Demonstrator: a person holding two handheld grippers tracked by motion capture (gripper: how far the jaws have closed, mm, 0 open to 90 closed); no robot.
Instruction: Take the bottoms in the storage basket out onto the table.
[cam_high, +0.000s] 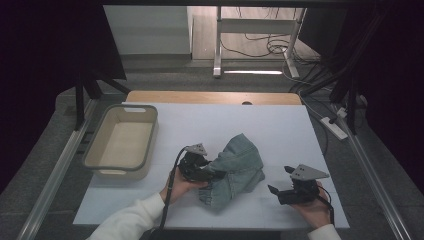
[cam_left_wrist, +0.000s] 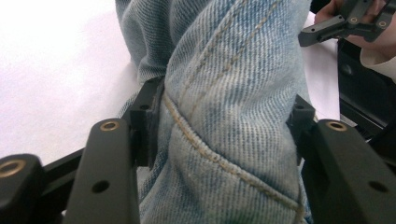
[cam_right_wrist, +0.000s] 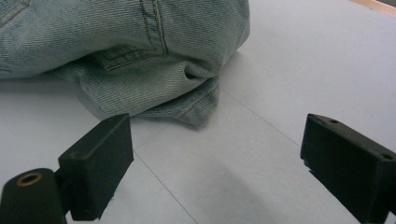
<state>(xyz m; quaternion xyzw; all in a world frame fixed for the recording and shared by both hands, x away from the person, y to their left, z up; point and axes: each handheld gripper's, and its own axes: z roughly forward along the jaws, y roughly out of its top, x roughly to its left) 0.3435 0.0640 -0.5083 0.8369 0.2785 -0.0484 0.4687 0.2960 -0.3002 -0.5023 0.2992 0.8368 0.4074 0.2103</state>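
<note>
- Denim garment (cam_high: 235, 167) is lying bunched at counter centre, slightly toward 5 o'clock, with a ridge standing up at its 9 o'clock end.
- Left tongs (cam_high: 212, 175) are sitting around that ridge: in the left gripper view a thick seamed fold (cam_left_wrist: 233, 116) is filling the gap and both jaws are touching cloth. Jaws are roughly half open; can't tell whether they're pinching or just cradling. Judging by the bunching, the fold is being held up so the cloth can be lifted or dragged.
- Right tongs (cam_high: 274, 191) are waiting at 3 o'clock of the denim, jaws wide and holding nothing, aimed at the hem corner (cam_right_wrist: 198, 114), probably lining up a second grip.
- Beige bin (cam_high: 121, 142) is sitting at 9 o'clock on the counter (cam_high: 280, 125), well apart; likely the drop-off.
- Hard to make out: garment type, since folds are hiding its shape; the left jaw tips are buried in cloth in the high view.
</note>
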